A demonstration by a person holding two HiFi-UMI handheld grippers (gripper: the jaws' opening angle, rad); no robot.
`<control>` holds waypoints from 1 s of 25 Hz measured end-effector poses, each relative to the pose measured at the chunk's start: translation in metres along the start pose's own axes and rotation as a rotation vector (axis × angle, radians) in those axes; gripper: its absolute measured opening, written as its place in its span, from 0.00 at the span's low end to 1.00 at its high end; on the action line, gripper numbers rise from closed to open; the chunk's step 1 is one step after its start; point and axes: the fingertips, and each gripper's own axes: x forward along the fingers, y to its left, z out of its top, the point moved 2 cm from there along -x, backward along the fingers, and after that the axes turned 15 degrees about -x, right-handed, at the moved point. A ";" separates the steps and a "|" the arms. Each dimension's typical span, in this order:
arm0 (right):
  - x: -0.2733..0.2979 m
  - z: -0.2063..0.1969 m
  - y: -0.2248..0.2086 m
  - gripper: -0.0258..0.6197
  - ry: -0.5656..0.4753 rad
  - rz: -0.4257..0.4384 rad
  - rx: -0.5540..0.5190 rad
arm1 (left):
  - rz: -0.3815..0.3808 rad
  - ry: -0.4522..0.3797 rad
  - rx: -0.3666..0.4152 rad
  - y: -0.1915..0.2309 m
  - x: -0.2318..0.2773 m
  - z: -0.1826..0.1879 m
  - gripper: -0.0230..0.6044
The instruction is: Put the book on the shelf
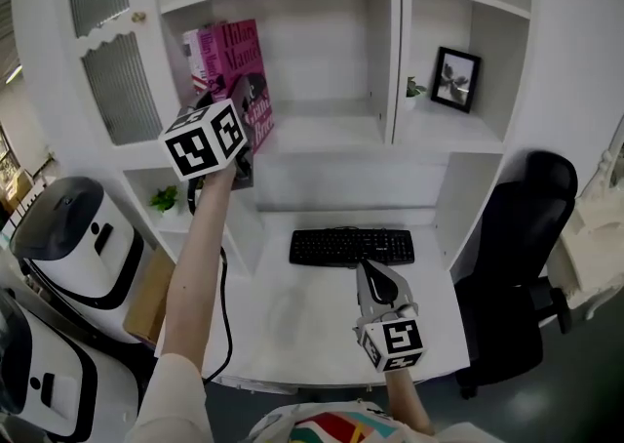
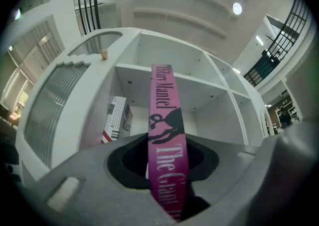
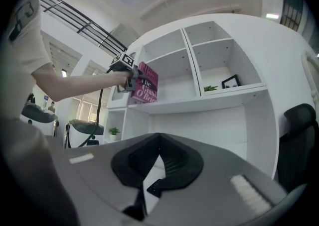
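A pink book with its title on the spine stands upright between the jaws of my left gripper, which is shut on its lower part. I hold it raised in front of the left compartment of the white shelf, close to a white and red book that stands at that compartment's left wall. The right gripper view shows the pink book level with the shelf board. My right gripper hangs low over the desk by the keyboard, its jaws shut with nothing held.
A black keyboard lies on the white desk. A black office chair stands at the right. A framed picture and small plants sit in the right compartments. White machines stand at the left.
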 end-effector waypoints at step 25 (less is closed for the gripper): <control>-0.022 -0.046 -0.042 0.04 0.171 -0.175 0.005 | 0.082 0.117 0.030 0.051 0.134 -0.044 0.26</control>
